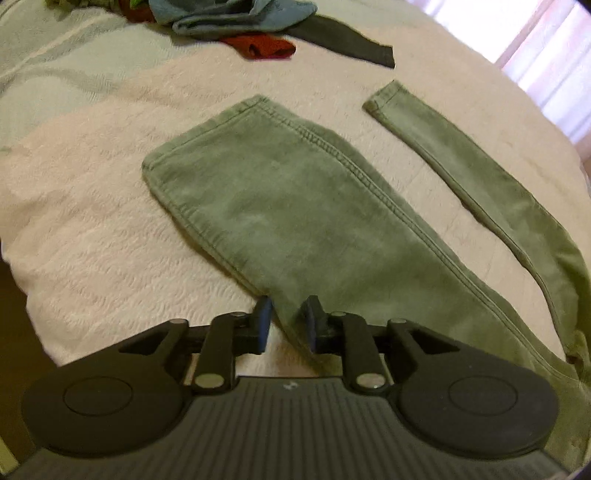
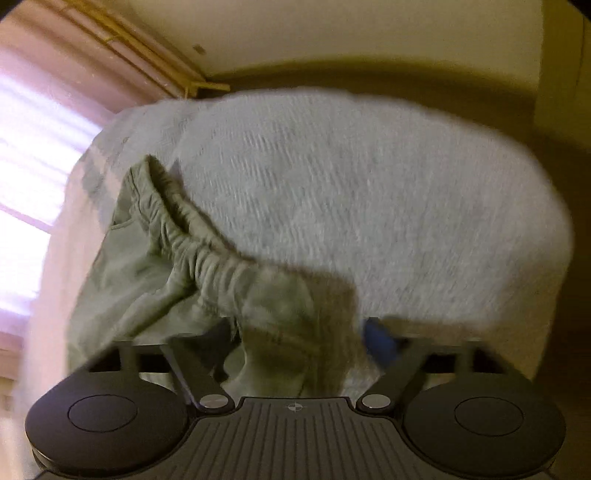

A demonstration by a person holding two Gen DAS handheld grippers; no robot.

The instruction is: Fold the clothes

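Observation:
Olive green trousers (image 1: pixel 295 206) lie on a pale quilted bed (image 1: pixel 92 236). One leg spreads ahead of my left gripper (image 1: pixel 287 325), the other leg (image 1: pixel 476 177) runs off to the right. The left jaws stand slightly apart with the edge of the near leg between them. In the blurred right wrist view the gathered elastic waistband (image 2: pixel 192 236) of the trousers (image 2: pixel 147 295) drapes over my right gripper (image 2: pixel 299 339). Its jaws stand wide apart with bunched cloth between them; one blue pad (image 2: pixel 376 339) shows.
A pile of clothes lies at the far side of the bed: a blue garment (image 1: pixel 236 18), a red one (image 1: pixel 266 46) and a dark one (image 1: pixel 347 40). A bright curtained window (image 2: pixel 29 177) is beside the bed. The bed edge drops off at the left.

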